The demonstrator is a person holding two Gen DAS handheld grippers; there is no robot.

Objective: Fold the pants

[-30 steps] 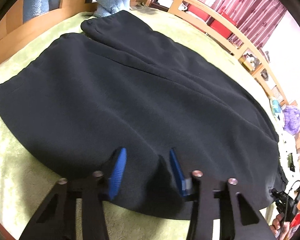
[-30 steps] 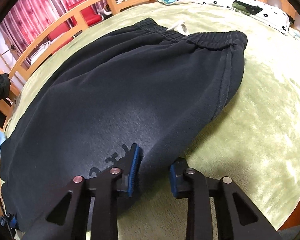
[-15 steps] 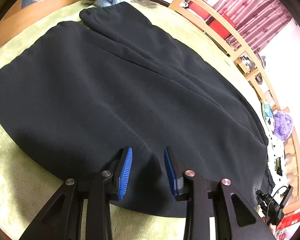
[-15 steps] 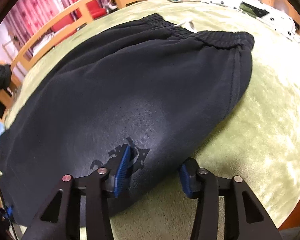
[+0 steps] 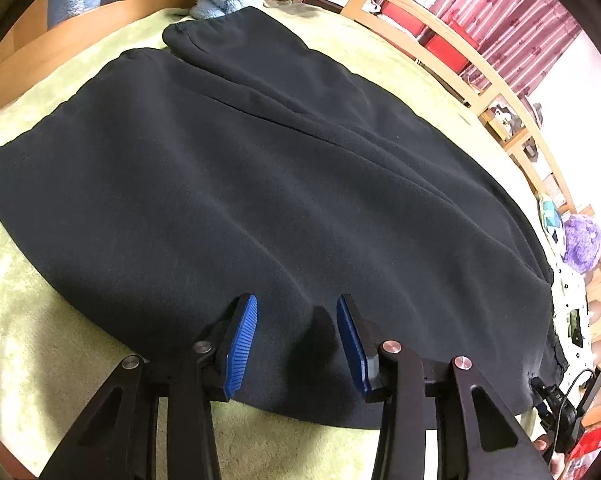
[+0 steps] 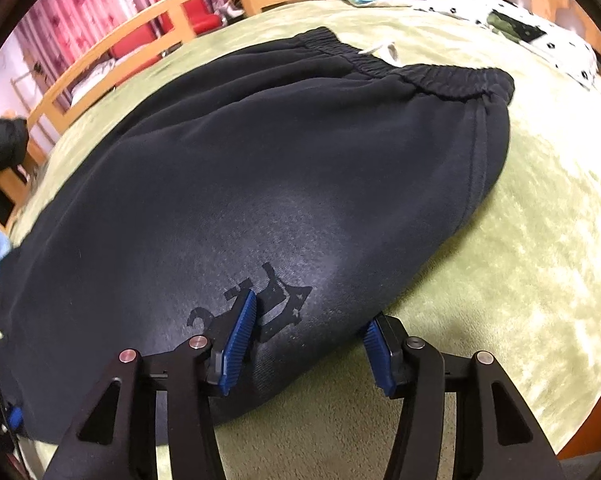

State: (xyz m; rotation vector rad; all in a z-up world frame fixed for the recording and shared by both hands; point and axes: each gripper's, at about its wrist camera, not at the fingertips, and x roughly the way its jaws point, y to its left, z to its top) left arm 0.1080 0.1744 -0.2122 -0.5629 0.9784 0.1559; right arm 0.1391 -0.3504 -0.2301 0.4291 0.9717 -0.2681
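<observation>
Left wrist view: sits low and close over the near edge of the dark pants, looking along the legs toward the cuffs at 11 o'clock — wooden rail curving off at 2. Right wrist view: just as low and near, facing the waistband at 1 o'clock. Shared between both — same pants, same green blanket, same rail and purple plush.
</observation>
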